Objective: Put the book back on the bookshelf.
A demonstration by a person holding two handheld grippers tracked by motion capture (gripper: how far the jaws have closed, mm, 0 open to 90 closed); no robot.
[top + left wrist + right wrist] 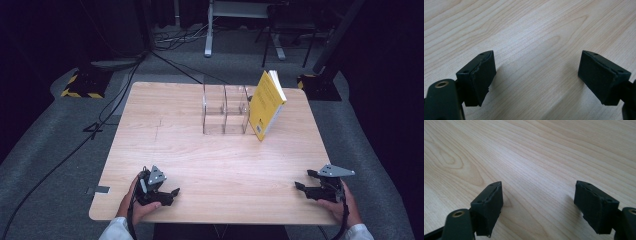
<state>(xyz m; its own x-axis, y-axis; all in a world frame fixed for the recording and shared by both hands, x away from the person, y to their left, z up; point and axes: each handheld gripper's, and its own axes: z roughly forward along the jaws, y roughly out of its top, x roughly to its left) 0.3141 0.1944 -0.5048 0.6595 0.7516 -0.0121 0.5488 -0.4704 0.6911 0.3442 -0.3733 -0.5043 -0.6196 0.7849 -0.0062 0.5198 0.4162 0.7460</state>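
Left gripper [167,192] and right gripper [306,181] parked at near table [165,145] edge, jaws spread, empty. Yellow book [266,105] leaning tilted against clear acrylic organizer [225,110], far side, well apart. Likely start pose.

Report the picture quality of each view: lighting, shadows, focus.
High view: the table is evenly lit while the surrounding room falls dark; the yellow book and clear divider read soft. Left gripper view: sharp wood grain, with soft shadows beside the pads of the left hand-held gripper. Right gripper view: a pale sheen on the wood ahead of the right hand-held gripper, whose near jaws are slightly soft.
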